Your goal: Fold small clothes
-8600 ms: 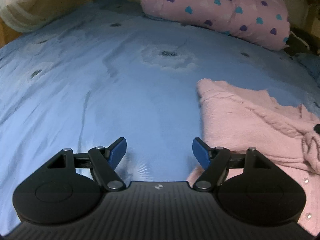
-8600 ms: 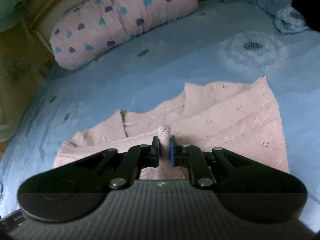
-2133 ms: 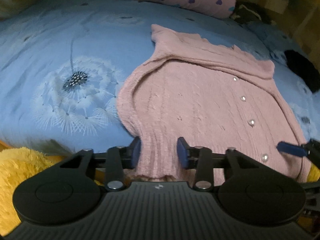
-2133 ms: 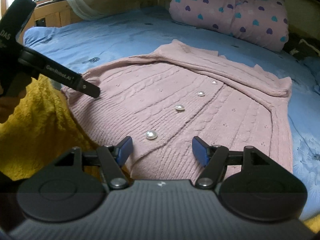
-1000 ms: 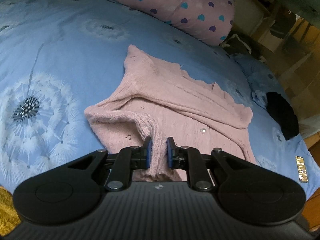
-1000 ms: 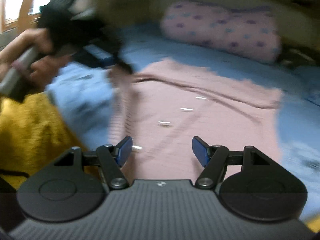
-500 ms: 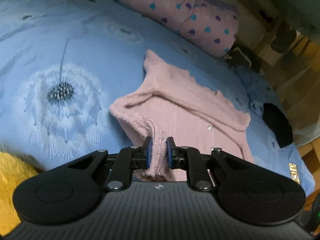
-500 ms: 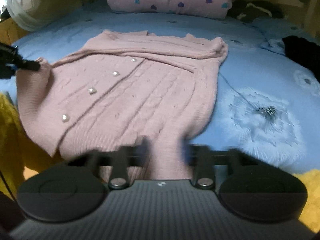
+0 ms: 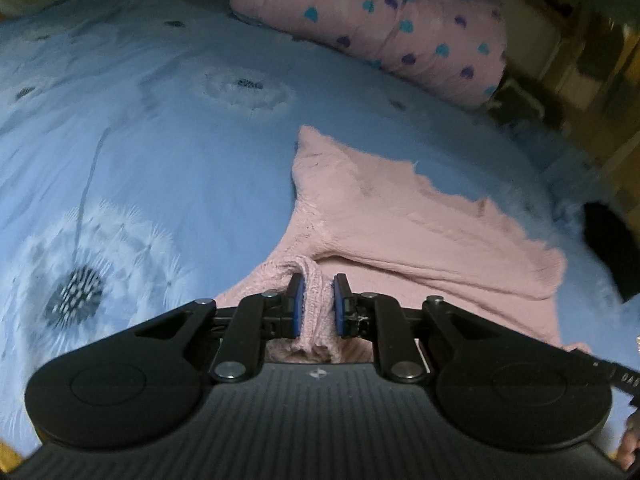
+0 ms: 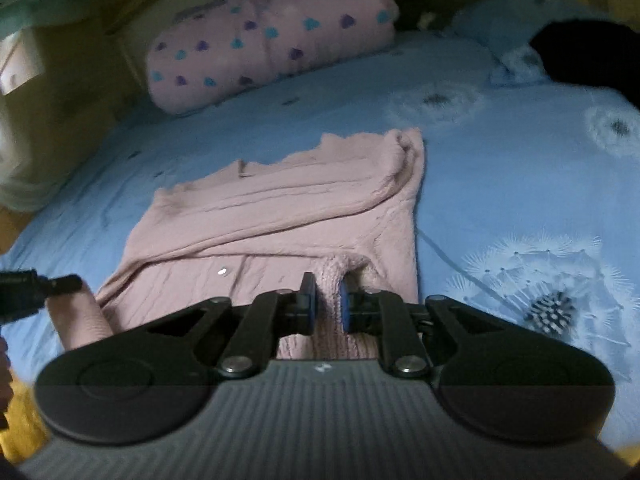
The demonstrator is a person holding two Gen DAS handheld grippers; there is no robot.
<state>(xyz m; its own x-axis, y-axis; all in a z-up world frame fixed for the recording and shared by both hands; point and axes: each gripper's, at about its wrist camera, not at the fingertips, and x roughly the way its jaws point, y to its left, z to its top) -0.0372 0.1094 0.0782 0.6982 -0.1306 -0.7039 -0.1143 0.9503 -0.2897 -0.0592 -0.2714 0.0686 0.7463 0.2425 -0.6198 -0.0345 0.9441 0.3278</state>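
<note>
A pink knitted cardigan [image 9: 400, 220] lies on the blue bed sheet [image 9: 140, 140]; it also shows in the right wrist view [image 10: 280, 208], with its sleeves folded across the top. My left gripper [image 9: 316, 304] is shut on the hem at the cardigan's near left corner and holds it raised. My right gripper [image 10: 326, 306] is shut on the hem at the near right corner, lifted too. A pearl button [image 10: 222, 271] shows on the front. The left gripper's tip [image 10: 60, 282] shows at the left of the right wrist view.
A pink pillow with heart print [image 9: 380, 20] lies at the head of the bed, also in the right wrist view [image 10: 260, 40]. A black garment [image 9: 608, 248] lies at the right, also in the right wrist view [image 10: 588, 52]. A yellow blanket [image 10: 20, 432] is at the near edge.
My right gripper has closed on the cardigan's near right hem. Both grippers have moved forward toward the pillow with the hem, folding the lower part over.
</note>
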